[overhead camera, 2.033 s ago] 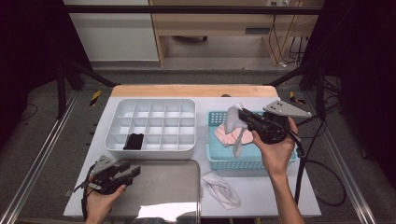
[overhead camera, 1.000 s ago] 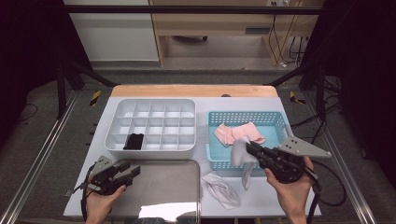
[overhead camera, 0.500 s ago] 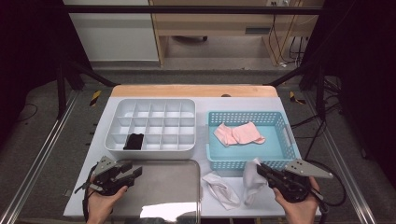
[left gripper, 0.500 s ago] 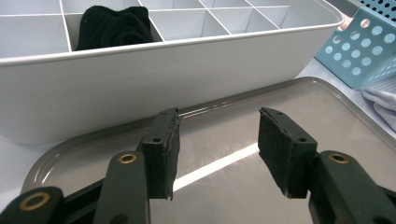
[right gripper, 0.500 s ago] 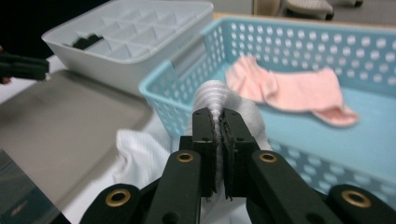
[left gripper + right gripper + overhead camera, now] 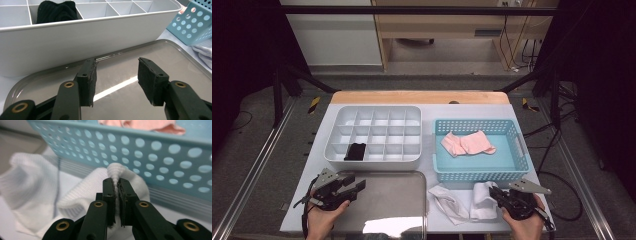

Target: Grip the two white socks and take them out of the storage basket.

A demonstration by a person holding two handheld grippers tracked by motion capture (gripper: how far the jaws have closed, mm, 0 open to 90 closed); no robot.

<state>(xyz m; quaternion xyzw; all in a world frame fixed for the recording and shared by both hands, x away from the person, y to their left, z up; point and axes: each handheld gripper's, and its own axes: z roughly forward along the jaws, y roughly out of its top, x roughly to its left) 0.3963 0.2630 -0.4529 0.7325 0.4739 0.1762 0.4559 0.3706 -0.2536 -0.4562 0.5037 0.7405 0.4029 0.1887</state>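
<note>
Jaws of the right gripper [image 6: 116,185] pinch a fold of a white sock [image 6: 105,185] at the near right of the bench [image 6: 427,102], just in front of the blue basket [image 6: 507,172] — the sock's bulk sagging onto the surface beside a second white sock [image 6: 447,202] that lies flat to its left. Two pink socks [image 6: 467,143] lie in the basket. At near left, the left gripper [image 6: 116,75] hangs over a grey metal tray [image 6: 175,60] with its jaws apart and nothing between them. Beyond the tray stands a white divided organiser [image 6: 372,111], one near-left cell holding a rolled black sock [image 6: 356,151].

By the look of it, the step in hand is laying the gripped sock down next to its mate, ahead of pairing or folding. Next would come easing the grip and drawing the jaws clear without dragging the knit along — soft cloth clings to the pads.

The bench is pale with a wooden strip along its far edge, framed by metal rails; beyond it, grey floor, trailing cables and a wooden desk in a dim room.
</note>
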